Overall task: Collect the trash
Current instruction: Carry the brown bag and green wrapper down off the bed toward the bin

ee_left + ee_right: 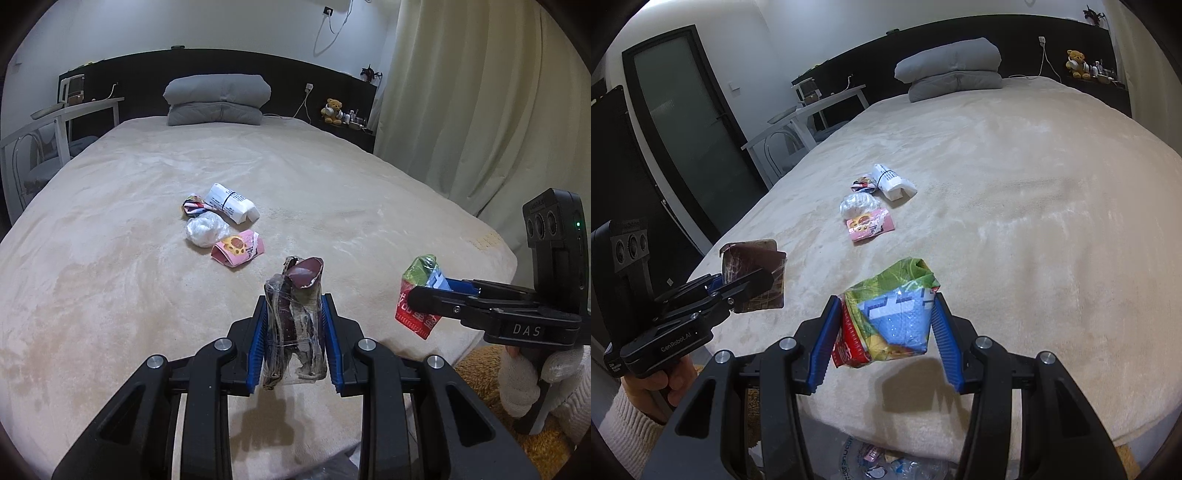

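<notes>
From the left wrist camera, the left gripper (294, 338) is clamping a brown carton wrapped in clear film (295, 325) between its blue pads, holding it upright above the near edge of the beige bed (351, 184). Off to the right, the right gripper (424, 299) is pinching a crumpled green, blue and red wrapper (419, 295) over the bed's edge. Farther up the cover, four pieces of litter are lying close together: a pink packet (238, 252), a white plastic wad (205, 230), a white printed roll (231, 202) and a small colourful wrapper (194, 206). A folded grey quilt (217, 99) is sitting at the headboard.

From the right wrist camera, the right gripper (884, 328) is gripping the same wrapper (890, 317), jaws closed against its sides. At left, the left gripper (753, 286) is holding the carton (753, 269). Below the bed edge something like a clear bag of rubbish (875, 458) is showing, though it is mostly hidden.
</notes>
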`<state>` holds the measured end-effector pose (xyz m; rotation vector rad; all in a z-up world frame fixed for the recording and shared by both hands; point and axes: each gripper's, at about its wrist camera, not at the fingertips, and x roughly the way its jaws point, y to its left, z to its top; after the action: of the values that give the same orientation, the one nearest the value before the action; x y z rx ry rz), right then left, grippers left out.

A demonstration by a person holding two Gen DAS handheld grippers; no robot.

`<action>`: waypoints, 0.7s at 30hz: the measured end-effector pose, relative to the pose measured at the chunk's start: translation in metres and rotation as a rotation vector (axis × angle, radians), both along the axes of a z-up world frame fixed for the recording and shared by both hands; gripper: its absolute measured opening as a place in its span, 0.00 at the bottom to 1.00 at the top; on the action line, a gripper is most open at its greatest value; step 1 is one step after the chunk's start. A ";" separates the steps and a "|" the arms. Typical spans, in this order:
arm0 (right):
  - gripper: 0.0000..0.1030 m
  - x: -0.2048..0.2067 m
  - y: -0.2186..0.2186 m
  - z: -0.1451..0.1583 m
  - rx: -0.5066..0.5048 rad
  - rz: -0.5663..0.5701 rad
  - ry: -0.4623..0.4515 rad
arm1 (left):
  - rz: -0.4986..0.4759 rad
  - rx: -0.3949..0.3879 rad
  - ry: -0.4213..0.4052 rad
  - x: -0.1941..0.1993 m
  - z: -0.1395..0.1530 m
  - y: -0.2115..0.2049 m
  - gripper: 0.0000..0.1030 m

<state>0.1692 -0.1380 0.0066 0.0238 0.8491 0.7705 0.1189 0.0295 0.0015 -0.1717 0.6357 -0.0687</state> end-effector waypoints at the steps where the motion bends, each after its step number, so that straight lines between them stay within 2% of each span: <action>1: 0.48 -0.005 -0.001 -0.001 0.000 0.000 0.001 | 0.001 -0.003 -0.003 -0.005 0.000 -0.001 0.26; 16: 0.48 -0.070 -0.025 -0.003 0.019 0.004 -0.002 | 0.015 -0.031 -0.041 -0.071 -0.002 -0.025 0.26; 21: 0.48 -0.087 -0.030 -0.006 0.027 0.020 0.015 | 0.023 -0.047 -0.030 -0.087 -0.005 -0.032 0.26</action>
<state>0.0823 -0.1681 0.0006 0.0455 0.8542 0.8012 0.0320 -0.0021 -0.0035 -0.2230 0.6024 -0.0639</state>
